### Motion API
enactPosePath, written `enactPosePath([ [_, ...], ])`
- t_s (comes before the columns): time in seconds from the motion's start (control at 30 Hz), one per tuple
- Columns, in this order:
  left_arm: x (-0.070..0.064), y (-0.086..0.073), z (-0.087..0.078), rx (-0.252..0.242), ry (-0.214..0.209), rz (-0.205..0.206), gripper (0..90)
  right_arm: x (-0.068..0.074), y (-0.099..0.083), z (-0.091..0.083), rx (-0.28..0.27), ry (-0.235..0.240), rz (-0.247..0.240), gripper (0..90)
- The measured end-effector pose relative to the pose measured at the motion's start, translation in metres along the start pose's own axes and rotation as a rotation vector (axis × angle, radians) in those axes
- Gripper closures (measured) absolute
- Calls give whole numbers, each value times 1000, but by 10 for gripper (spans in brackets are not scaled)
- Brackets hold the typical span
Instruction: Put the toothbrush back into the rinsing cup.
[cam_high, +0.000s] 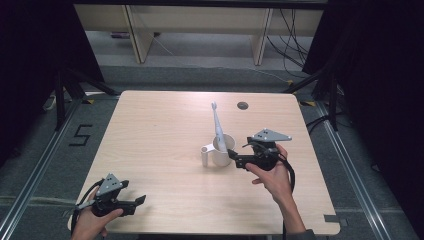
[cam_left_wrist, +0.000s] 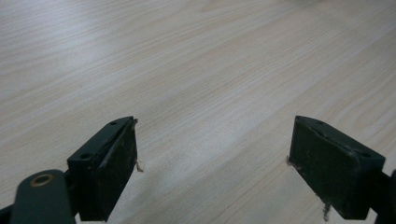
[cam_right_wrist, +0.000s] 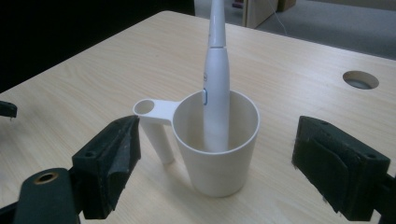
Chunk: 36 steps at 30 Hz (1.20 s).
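A white plastic cup with a side handle (cam_right_wrist: 215, 148) is standing right of the centre of the pale wooden bench (cam_high: 150, 150), holding an upright white electric toothbrush (cam_right_wrist: 216, 79). The right gripper (cam_right_wrist: 215, 163) is flanking it, jaws apart. The left gripper (cam_left_wrist: 212, 163) is gaping over bare wood near the front left corner.

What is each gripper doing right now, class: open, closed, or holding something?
Left gripper: open, holding nothing, over bare table.
Right gripper: open, holding nothing, facing the cup.

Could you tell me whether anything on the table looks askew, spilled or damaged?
Nothing stands out. The cup stands upright with the electric toothbrush leaning in it; no spill or damage shows. The right gripper is open around the cup.
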<state>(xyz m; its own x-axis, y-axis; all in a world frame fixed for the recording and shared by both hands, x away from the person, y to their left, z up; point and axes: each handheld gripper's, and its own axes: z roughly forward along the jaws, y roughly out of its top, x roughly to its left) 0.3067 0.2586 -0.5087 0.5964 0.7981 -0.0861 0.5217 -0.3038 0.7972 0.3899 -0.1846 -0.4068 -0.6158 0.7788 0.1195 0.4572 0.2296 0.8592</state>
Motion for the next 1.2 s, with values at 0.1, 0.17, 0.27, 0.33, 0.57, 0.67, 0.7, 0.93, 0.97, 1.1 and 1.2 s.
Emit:
enactPosePath([
  [0.1,1,0,-1,16,10,15,148,-1,-2,-2,-18,-15,-27,160],
  [0.17,0,0,0,0,2,-4,148,-1,-3,-4,-11,-6,-35,160],
  [0.27,0,0,1,-1,2,-6,148,0,-4,-6,-12,-4,-41,160],
  [0.33,0,0,0,7,3,1,148,1,-5,-6,-11,-9,-32,161],
  [0.57,0,0,0,0,1,-8,148,1,-12,-9,3,8,-27,160],
  [0.67,0,0,0,3,4,-8,148,2,-15,-11,3,7,-18,161],
  [0.7,0,0,0,2,4,-8,148,1,-15,-12,3,-7,-47,161],
  [0.93,0,0,-1,-1,6,-7,148,-2,-25,-19,14,-7,-30,161],
  [0.97,0,0,-1,-1,3,-5,148,-4,-27,-20,7,-10,-47,161],
  [1.1,0,0,0,2,1,2,148,-5,-34,-24,15,-1,-27,161],
  [1.2,0,0,0,0,1,-1,148,-6,-40,-26,17,0,-10,161],
])
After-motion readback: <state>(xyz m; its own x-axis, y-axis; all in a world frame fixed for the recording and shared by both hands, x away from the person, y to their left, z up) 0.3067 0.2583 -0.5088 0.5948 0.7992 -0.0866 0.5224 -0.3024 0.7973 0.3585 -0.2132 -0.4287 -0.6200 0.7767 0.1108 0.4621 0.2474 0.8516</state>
